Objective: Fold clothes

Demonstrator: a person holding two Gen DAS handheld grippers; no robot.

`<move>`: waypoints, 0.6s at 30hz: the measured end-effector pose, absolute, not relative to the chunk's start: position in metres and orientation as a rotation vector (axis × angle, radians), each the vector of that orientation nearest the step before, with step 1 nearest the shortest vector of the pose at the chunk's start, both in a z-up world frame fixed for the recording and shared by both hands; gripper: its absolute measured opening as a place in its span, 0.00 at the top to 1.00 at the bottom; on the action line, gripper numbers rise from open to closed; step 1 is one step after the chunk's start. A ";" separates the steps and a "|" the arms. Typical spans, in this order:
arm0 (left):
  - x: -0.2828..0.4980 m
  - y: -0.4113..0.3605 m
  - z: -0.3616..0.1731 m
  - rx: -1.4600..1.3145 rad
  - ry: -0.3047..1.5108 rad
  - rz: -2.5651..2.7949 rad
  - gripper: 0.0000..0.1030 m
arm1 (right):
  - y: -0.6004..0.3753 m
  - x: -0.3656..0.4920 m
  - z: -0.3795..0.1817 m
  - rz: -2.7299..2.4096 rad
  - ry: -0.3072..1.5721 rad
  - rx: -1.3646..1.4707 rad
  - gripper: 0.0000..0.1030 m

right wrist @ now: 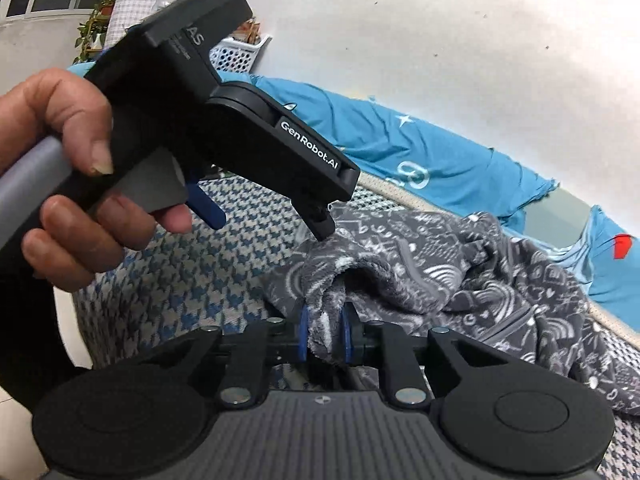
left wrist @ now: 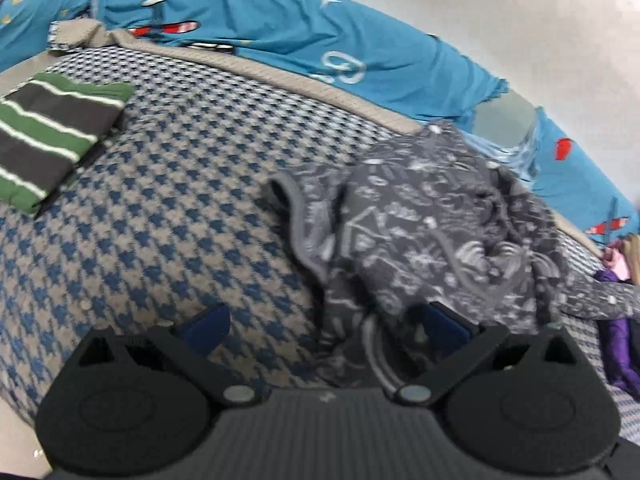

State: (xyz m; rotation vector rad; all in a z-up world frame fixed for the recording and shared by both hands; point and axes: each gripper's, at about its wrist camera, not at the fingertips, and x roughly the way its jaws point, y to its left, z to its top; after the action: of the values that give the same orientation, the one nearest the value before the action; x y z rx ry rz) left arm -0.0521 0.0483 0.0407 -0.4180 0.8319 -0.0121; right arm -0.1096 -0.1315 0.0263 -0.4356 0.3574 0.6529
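Observation:
A crumpled grey fleece garment (left wrist: 432, 232) with a white doodle print lies on the blue-and-beige houndstooth bed cover (left wrist: 168, 216). My left gripper (left wrist: 326, 328) stands open just above the cover, its right finger at the garment's near edge and nothing pinched. In the right wrist view a hand (right wrist: 68, 184) holds that left gripper (right wrist: 266, 222), whose black fingertip touches the top of the grey garment (right wrist: 460, 272). My right gripper (right wrist: 326, 340) is shut on a bunched fold of the garment's near edge. A folded green-and-dark striped garment (left wrist: 52, 136) rests at the far left.
A blue sheet (left wrist: 280, 24) with stars and red prints runs along the white wall behind the bed. A purple cloth (left wrist: 620, 344) lies at the right edge. A white perforated basket (right wrist: 236, 54) and a potted plant (right wrist: 94, 28) stand at the back left.

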 end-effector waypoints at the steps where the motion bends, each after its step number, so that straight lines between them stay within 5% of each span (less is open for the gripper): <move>1: -0.051 0.046 0.041 -0.423 0.836 -0.035 0.00 | -0.132 -0.109 0.026 0.656 0.361 -0.432 0.84; 18: -0.038 0.002 0.045 -0.340 0.867 -0.108 0.00 | -0.130 -0.108 0.020 0.679 0.388 -0.466 0.84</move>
State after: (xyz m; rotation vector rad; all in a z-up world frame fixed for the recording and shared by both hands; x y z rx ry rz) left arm -0.0380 0.0018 0.0451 -0.3399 0.8673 -0.1083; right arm -0.1078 -0.1302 0.0201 -0.4660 0.3879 0.6788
